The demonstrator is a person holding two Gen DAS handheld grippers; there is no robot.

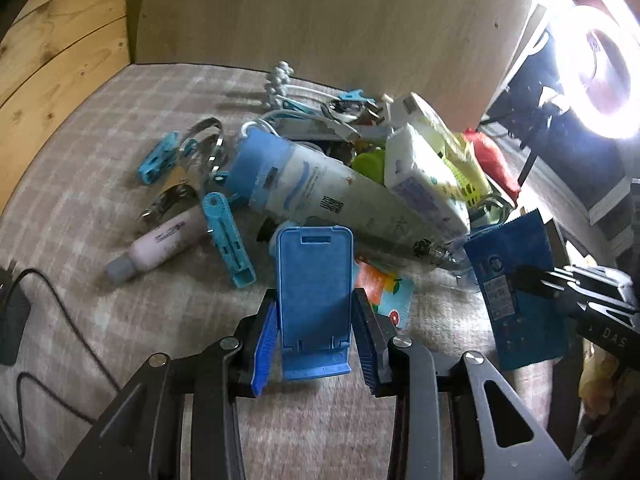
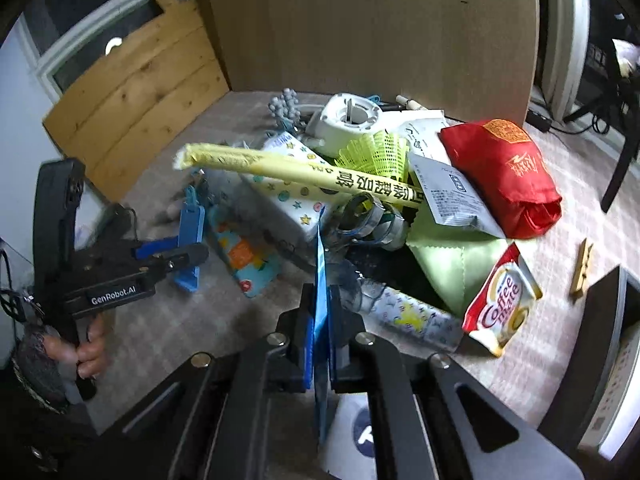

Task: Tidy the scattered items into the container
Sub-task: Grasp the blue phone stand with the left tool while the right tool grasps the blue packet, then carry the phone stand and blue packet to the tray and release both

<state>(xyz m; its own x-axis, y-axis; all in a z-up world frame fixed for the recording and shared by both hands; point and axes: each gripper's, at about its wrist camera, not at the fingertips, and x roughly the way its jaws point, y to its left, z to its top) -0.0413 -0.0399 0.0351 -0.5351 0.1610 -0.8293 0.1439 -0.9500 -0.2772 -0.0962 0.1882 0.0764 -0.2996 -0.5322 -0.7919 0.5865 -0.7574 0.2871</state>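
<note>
A checked grey cloth (image 1: 120, 128) covers the surface, backed by a bare board wall (image 1: 320, 12), and the scattered items lie heaped at its middle; no container shows clearly in either view, so where the goods must go cannot be told. Largest in the heap is a white-and-blue squeeze tube (image 1: 320, 192), lying across a patterned tissue pack (image 1: 424, 184), with a red drawstring pouch (image 2: 504, 176), a long yellow straw sleeve (image 2: 304, 168) and a Coffee mate sachet (image 2: 504, 300) around it. The left gripper (image 1: 316, 320) has its blue pads on either flank of a blue folding phone stand (image 1: 314, 280), standing upright at the heap's near edge; the grip looks closed on it, though the left pad's contact is hard to confirm. The right gripper (image 2: 320, 320) is clamped tight on a thin dark-blue foil sachet (image 1: 516, 280), held edge-on between the jaws. A person's hand (image 2: 86, 348) grips the left tool's handle. To do this step well, each piece probably wants lifting straight up and clear before travelling, since the stand leans near the tube and an orange-printed packet (image 1: 384, 292), and the limp sachet could flap or slide out. Smaller strays, blue clips (image 1: 230, 240) and a wooden clothespin (image 2: 582, 268), remain.
</note>
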